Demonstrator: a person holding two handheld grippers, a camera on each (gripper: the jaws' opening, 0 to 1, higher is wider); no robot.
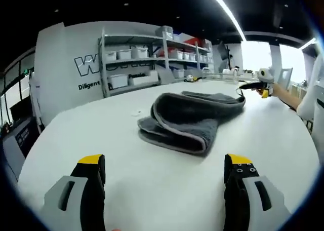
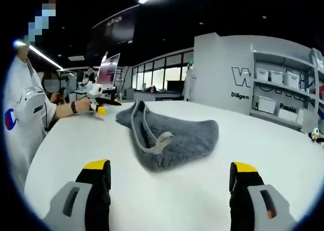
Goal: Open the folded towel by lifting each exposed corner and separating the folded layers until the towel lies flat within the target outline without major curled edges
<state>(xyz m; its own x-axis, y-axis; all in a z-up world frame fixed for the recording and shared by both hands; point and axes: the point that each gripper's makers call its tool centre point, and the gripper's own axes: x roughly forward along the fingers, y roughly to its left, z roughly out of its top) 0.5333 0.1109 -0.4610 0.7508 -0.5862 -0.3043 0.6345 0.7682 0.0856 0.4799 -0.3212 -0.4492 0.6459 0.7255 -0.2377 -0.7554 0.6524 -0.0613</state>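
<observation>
Left gripper (image 1: pixel 164 172): jaws spread wide, nothing between them, above the white table (image 1: pixel 76 140), short of the towel (image 1: pixel 190 120). Towel is grey, folded over, layers stacked, pale edging visible at the near fold; lies mid-table, ahead of the jaws.

Right gripper (image 2: pixel 169 183): jaws likewise apart, empty, facing the towel from another side; a curled edge loops up at its near end. No outline discernible on the table.

Judgement: unfolding not begun. All corners and layers remain to be separated and flattened.
</observation>
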